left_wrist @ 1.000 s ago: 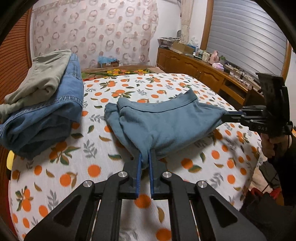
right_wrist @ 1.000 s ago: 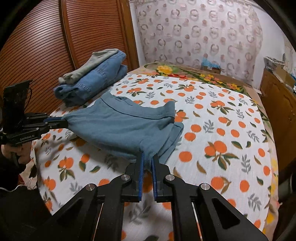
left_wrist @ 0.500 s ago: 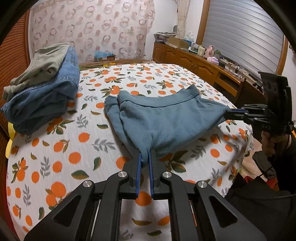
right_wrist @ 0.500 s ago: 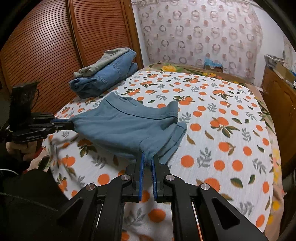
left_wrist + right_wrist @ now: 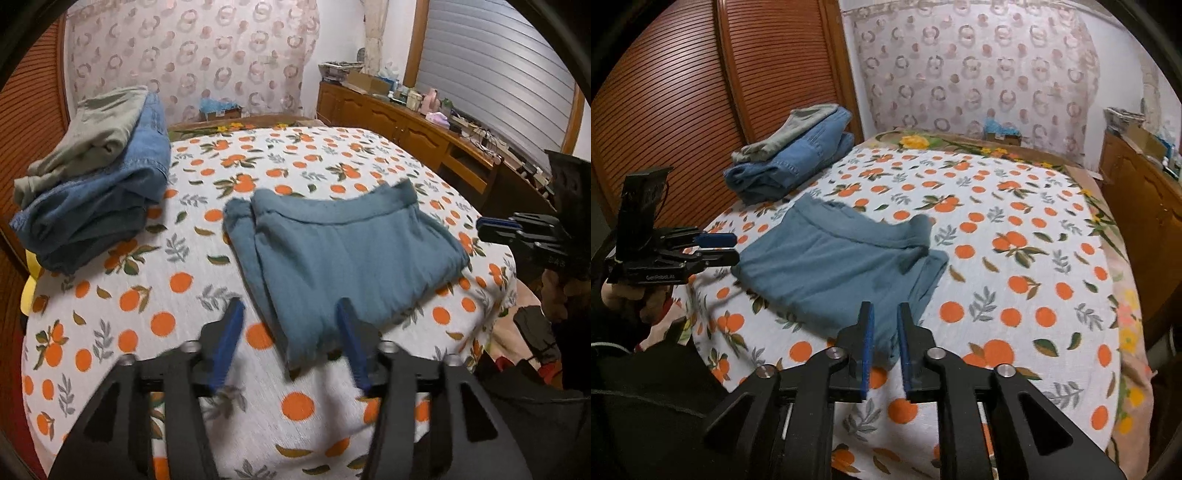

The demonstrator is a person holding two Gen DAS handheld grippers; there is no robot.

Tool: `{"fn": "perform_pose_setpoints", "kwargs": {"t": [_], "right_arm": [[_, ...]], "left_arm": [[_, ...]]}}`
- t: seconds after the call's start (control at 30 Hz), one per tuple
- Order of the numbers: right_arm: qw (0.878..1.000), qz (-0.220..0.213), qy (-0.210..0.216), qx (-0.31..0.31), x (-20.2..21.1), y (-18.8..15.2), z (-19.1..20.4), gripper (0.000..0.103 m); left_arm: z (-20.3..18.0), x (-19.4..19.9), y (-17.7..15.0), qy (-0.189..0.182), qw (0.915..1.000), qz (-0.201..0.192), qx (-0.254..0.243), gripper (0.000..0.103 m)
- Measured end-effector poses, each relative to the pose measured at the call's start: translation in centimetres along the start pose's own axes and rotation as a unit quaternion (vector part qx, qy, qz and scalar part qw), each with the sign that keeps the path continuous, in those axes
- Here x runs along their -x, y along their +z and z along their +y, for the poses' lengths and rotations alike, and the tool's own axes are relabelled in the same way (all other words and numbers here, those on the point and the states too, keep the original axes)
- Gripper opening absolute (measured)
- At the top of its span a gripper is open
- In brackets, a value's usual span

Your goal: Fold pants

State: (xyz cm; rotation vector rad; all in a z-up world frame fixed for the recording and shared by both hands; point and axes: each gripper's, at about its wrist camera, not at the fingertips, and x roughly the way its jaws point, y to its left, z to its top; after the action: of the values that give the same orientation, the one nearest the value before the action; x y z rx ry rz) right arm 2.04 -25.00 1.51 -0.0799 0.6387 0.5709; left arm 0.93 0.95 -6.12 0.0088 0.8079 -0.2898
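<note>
Both wrist cameras look low across the bed [image 5: 184, 284], apparently from adjacent edges, sharing the pants [image 5: 343, 254] [image 5: 831, 269].

Left gripper [image 5: 288, 332]: finger tips motion-blurred, lower body cut off at bottom edge. Teal pants [image 5: 343, 254]: near corner smeared, lower centre. Dresser clutter [image 5: 417, 99], upper right: items too small to identify. Right gripper [image 5: 495, 226]: holder's hand mostly hidden, right edge. Folded jeans [image 5: 790, 166]: underside hidden
</note>
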Motion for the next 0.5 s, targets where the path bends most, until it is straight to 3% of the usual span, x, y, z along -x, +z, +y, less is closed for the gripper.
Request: {"fn": "perform_pose_setpoints", "kwargs": {"t": [0.07,0.3,0.5], "right_arm": [[1.000,-0.004,-0.007,-0.004,0.2,0.2,-0.1,0.028],[0.999,0.006,-0.033,-0.016,-1.6,1.1,0.0,0.044],[0.998,0.026,-0.052,-0.031,-4.9,2.1,-0.3,0.048]], "left_arm": [[0.3,-0.2,0.3,0.000,1.0000,-0.005,0.004,0.078],[1.2,-2.4,1.6,0.020,0.9997,0.007,0.012,0.078],[1.8,-4.2,3.0,0.022,0.9995,0.017,0.017,0.078]]}}
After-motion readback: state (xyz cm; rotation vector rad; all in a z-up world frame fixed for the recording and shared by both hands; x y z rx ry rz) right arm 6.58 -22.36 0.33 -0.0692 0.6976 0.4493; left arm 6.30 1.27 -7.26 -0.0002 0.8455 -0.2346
